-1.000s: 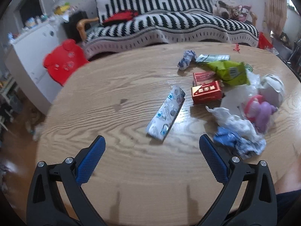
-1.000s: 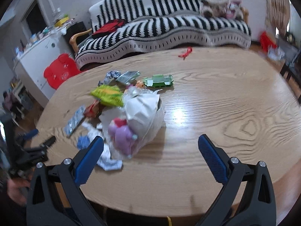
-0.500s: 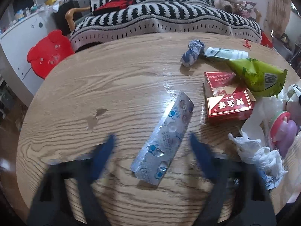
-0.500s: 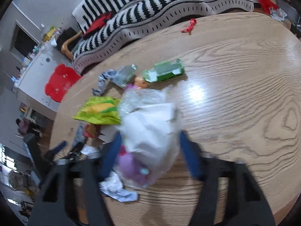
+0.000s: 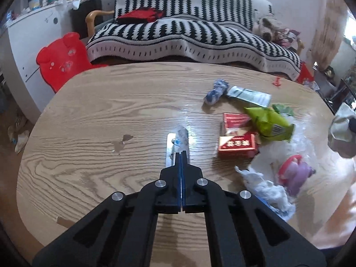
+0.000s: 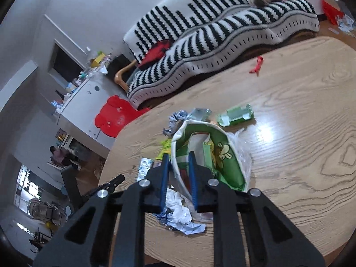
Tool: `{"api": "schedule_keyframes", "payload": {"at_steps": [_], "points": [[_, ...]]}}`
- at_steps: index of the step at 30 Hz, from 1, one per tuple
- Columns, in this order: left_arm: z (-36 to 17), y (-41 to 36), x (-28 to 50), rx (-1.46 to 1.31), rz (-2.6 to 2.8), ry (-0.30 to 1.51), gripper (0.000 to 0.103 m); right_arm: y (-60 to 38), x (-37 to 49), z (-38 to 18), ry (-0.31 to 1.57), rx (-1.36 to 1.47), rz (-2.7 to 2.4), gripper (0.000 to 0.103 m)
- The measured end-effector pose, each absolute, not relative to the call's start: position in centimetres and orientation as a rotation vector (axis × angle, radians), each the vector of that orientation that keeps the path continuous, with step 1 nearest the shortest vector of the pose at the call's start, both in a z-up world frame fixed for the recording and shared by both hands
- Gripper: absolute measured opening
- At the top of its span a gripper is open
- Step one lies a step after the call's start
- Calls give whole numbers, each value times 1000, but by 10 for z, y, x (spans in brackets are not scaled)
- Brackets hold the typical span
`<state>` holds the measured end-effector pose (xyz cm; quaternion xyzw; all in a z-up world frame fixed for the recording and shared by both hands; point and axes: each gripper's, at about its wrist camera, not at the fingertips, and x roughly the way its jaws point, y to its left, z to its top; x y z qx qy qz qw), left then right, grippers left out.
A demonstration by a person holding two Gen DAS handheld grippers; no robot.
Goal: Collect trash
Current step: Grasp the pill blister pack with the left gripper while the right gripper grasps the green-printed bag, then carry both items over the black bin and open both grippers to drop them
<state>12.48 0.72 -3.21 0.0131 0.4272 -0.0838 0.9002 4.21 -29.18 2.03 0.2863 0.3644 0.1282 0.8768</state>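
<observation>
My left gripper [image 5: 181,155] is shut on the near end of a silver blister pack [image 5: 177,145] that lies on the wooden table [image 5: 89,115]. My right gripper [image 6: 178,162] is shut on the rim of a green and white bag [image 6: 213,155], holding its mouth open above the table. The blister pack [image 6: 144,166] and the left gripper's arm show left of the bag in the right wrist view. Loose trash lies right of the pack: red boxes [image 5: 237,142], a green snack bag [image 5: 270,123], crumpled white paper [image 5: 264,187], a blue-white wad [image 5: 216,91].
A pink and purple toy [image 5: 293,174] lies by clear plastic. A green carton [image 6: 237,114] and a red scrap [image 6: 257,64] lie farther on the table. A striped sofa [image 5: 189,35] and a red chair [image 5: 62,60] stand beyond the table's far edge.
Both grippers were open a second ago. The left one moved forward and shut on the blister pack. The right one moved in to the bag and shut on its rim, lifting it open.
</observation>
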Motion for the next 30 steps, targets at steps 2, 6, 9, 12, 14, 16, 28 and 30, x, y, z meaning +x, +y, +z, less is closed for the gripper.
{"api": "schedule_keyframes", "payload": {"at_steps": [2, 6, 9, 12, 14, 16, 28, 30], "points": [[-32, 6, 123, 35, -184, 886, 0, -290, 38, 22, 758, 581, 269, 18], [-56, 7, 135, 52, -163, 942, 1, -290, 36, 19, 774, 565, 258, 18], [-73, 5, 146, 80, -143, 979, 6, -288, 36, 13, 789, 556, 256, 18], [-84, 2, 153, 87, -123, 984, 71, -283, 37, 8, 806, 540, 259, 18], [-80, 0, 153, 86, -122, 944, 79, -279, 37, 4, 817, 529, 263, 18], [-81, -4, 156, 80, -138, 955, 79, -276, 37, 2, 824, 519, 266, 18], [-88, 4, 157, 16, -102, 1022, 33, -260, 30, -1, 849, 453, 285, 18], [-76, 4, 149, 20, -112, 1008, 33, -258, 26, 0, 850, 437, 294, 18]]}}
